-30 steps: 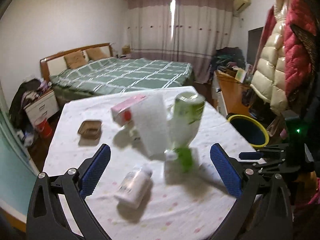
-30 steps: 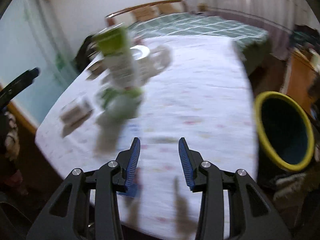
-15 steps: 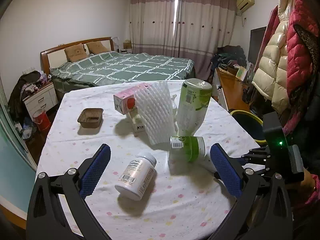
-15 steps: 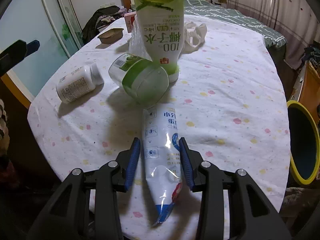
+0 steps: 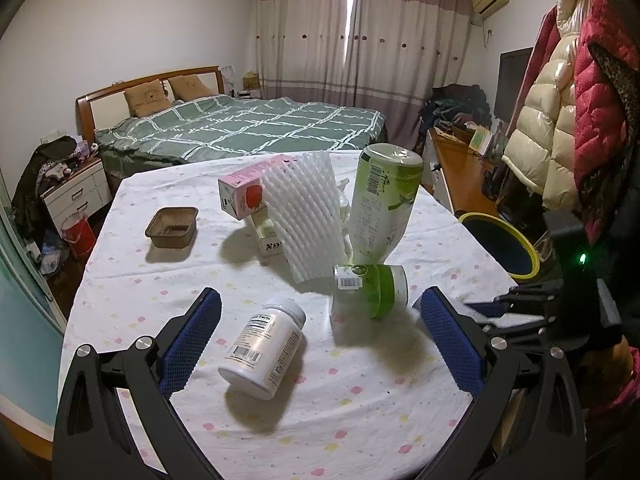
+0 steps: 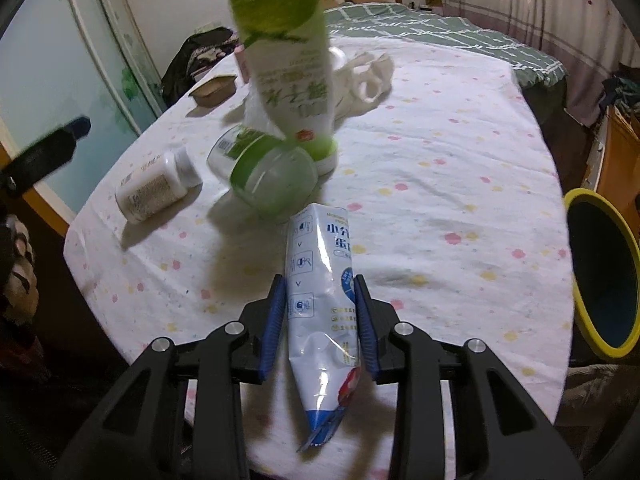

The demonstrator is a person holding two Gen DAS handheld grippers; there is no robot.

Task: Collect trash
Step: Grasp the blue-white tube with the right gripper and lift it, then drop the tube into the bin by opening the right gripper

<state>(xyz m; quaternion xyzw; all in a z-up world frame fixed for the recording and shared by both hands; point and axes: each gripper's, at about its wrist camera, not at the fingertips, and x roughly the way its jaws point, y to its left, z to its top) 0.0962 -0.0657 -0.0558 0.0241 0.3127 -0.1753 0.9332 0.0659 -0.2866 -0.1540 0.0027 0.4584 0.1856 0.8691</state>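
My right gripper (image 6: 321, 314) is shut on a flattened white and blue milk carton (image 6: 322, 280) and holds it above the near table edge. A white pill bottle (image 5: 264, 347) lies between the fingers of my open left gripper (image 5: 320, 344), which hovers over the table. A green and white jar (image 5: 370, 289) lies on its side, and a tall green and white bottle (image 5: 380, 204) stands upside down beside a white foam net (image 5: 308, 212). The jar (image 6: 272, 176), tall bottle (image 6: 290, 60) and pill bottle (image 6: 156, 186) also show in the right wrist view.
A yellow-rimmed bin (image 6: 600, 272) stands on the floor right of the table; it also shows in the left wrist view (image 5: 500, 244). A pink carton (image 5: 244, 192), a brown tray (image 5: 172, 226) and a white cloth (image 6: 368, 76) lie farther back. A bed (image 5: 240, 128) stands beyond.
My right gripper has closed on the milk carton and lifted it off the table. The left gripper has settled over the pill bottle.
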